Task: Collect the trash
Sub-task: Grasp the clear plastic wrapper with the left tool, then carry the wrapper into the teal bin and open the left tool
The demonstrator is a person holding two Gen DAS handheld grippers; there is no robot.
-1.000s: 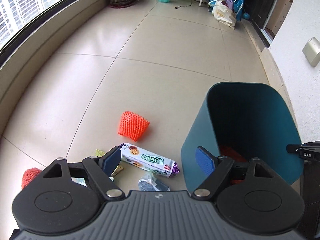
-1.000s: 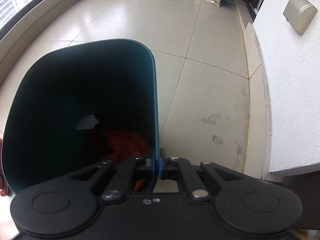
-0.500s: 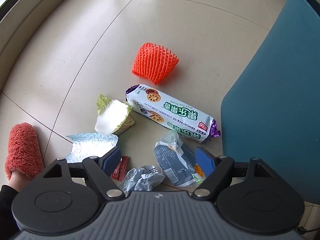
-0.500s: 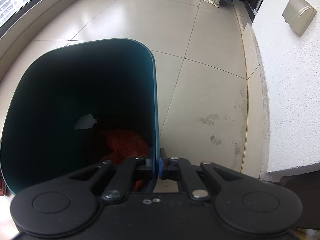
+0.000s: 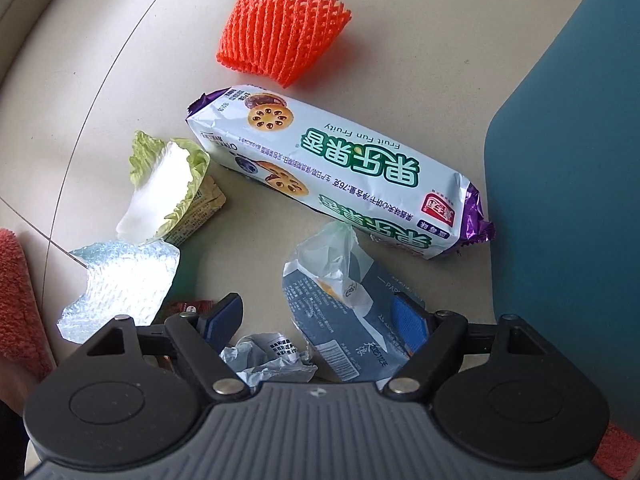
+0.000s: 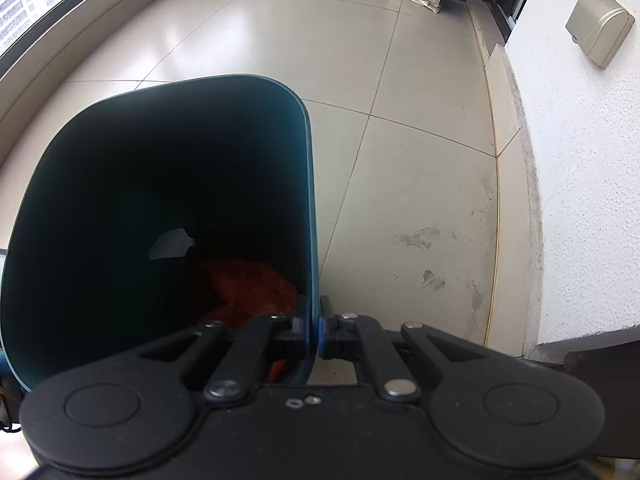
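**Open left gripper poised over the litter, bin held ready**

Nearest the left gripper (image 5: 318, 314), whose jaws stand wide with nothing pressed between them, lie two pieces of trash: a crumpled grey wrapper (image 5: 266, 358) close under the body of the tool, and a torn dark blue packet (image 5: 344, 312) running under the right pad. A small red sachet (image 5: 192, 306) peeks out by the left pad. To pick well, I would centre the jaws over one piece only, probably the blue packet, lower until the pads straddle its bulk, and close firmly, since thin film slips and may drag its neighbour along.

A little further out sit a white foam sheet (image 5: 120, 284), a cabbage leaf (image 5: 164, 184) lying over a small carton (image 5: 200, 212), and a long biscuit packet (image 5: 340, 176). Beyond them is an orange foam net (image 5: 280, 36).

The teal bin (image 5: 572, 184) stands just right of the pile. The right gripper (image 6: 315, 330) is clamped shut on the bin's rim (image 6: 308, 208), steadying it. Inside, something orange-red (image 6: 252, 292) lies at the bottom; it is too dark to say what.
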